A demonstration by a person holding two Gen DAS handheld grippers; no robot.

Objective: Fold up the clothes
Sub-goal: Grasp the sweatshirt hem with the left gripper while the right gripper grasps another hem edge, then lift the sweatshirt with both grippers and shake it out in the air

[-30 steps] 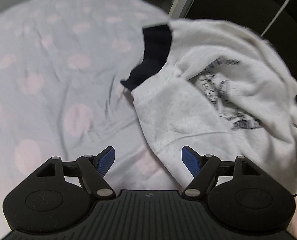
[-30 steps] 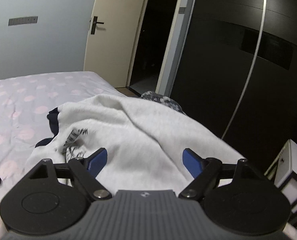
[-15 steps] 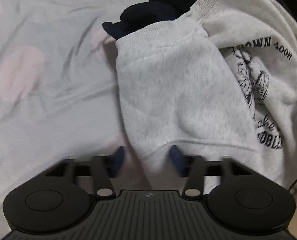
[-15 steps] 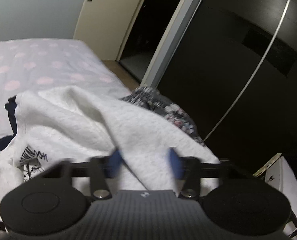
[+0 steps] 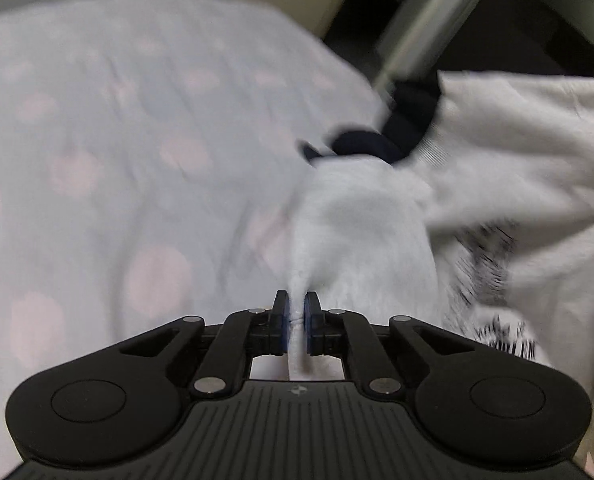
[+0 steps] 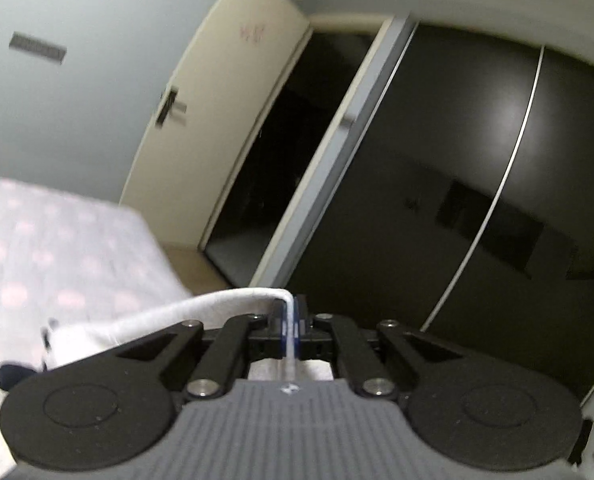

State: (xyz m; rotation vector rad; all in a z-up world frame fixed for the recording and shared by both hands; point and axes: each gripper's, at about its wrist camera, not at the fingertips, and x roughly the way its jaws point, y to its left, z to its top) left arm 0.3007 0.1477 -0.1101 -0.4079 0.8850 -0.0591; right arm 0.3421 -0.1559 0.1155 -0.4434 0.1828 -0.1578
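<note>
A light grey sweatshirt (image 5: 497, 184) with black printed lettering lies bunched on the right of the bed. My left gripper (image 5: 295, 312) is shut on a pinched fold of the sweatshirt's near edge, cloth showing between the blue pads. A dark navy garment (image 5: 401, 132) pokes out from under the sweatshirt's ribbed band. In the right wrist view, my right gripper (image 6: 293, 316) is shut on a thin edge of the sweatshirt (image 6: 201, 312), which trails off left and down. Most of the garment is hidden below that gripper's body.
The bed sheet (image 5: 117, 160) is pale with pink dots and spreads to the left. Beyond the bed stand a cream door (image 6: 225, 120), a dark doorway (image 6: 281, 168) and a black sliding wardrobe (image 6: 477, 200).
Both grippers went from open to shut on the sweatshirt's edges. The right gripper has since lifted and tilted up, so the view shows the door and wardrobe. The left view has pulled back.
</note>
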